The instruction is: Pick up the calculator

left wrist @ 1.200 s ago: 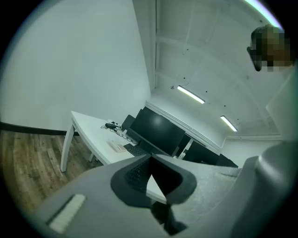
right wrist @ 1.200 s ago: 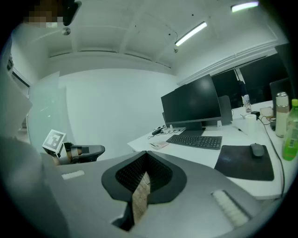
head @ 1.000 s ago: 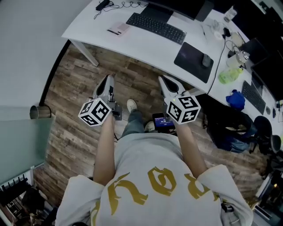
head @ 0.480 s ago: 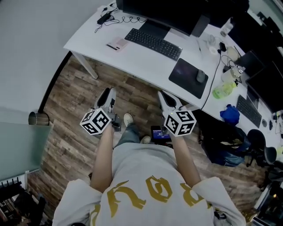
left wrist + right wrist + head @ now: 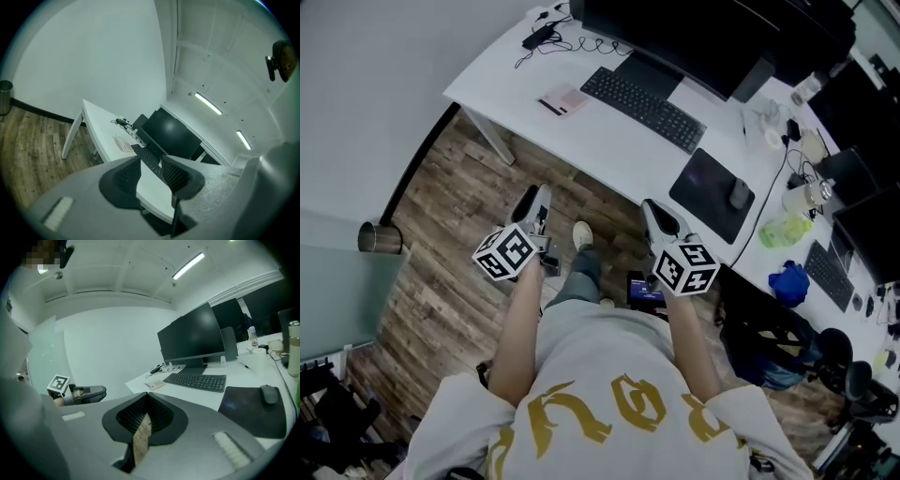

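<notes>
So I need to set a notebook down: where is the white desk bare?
Bare: the desk strip between the keyboard and the near edge, and the near corner left of the pink calculator. Crowded: the right end beyond the mouse pad, with bottles and cables.

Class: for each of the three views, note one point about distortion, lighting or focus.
Head view: the desk looks bowed by the wide lens. Left gripper view: round dark fisheye border, ceiling strips glare white, the left tongs look soft. Right gripper view: same border; mouse pad shows a faint sheen.
</notes>
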Tool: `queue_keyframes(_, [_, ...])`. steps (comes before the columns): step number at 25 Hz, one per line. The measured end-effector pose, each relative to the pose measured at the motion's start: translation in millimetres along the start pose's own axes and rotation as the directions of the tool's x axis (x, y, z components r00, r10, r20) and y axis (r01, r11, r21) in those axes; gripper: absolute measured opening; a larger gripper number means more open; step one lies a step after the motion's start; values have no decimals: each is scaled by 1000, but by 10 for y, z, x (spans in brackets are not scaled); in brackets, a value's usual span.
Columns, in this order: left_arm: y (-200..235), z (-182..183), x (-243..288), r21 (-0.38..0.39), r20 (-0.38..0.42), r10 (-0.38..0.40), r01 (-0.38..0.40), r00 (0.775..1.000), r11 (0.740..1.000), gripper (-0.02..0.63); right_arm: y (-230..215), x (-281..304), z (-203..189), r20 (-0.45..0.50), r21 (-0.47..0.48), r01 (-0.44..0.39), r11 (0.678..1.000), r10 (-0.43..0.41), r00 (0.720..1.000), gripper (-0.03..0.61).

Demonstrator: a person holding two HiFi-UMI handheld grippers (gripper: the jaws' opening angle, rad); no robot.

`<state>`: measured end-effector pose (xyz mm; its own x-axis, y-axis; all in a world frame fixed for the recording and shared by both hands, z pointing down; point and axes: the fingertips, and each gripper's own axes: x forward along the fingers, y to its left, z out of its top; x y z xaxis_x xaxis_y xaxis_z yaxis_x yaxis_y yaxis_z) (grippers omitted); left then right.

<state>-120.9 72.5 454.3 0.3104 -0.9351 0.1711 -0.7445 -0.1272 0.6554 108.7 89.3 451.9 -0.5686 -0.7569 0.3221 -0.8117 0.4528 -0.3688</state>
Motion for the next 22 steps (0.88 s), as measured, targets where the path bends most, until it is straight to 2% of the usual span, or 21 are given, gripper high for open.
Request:
queue_keyframes(8, [491, 270, 1054, -55, -45, 41, -43, 998, 998, 127, -443, 979, 261, -88, -8, 33, 999, -34, 996, 26])
queue_keyframes(13, [767, 367, 1653, -152, -96, 34, -48, 995, 987, 126, -609, 1567, 428, -130, -7, 45, 999, -45, 990, 26])
queue_keyframes(16, [999, 295, 1929, -243, -137, 46, -79, 989, 967, 127, -713, 1810, 412, -163, 14, 62, 998, -59, 985, 26])
queue_keyframes(19, [1261, 211, 2125, -333, -168, 77, -130, 983, 934, 127, -827, 1990, 399, -193, 20, 79, 997, -74, 978, 26])
queue_keyframes(22, [1481, 145, 2271, -384, -196, 100, -170, 976, 908, 127, -936, 2142, 392, -217, 27, 99, 995, -90, 972, 26])
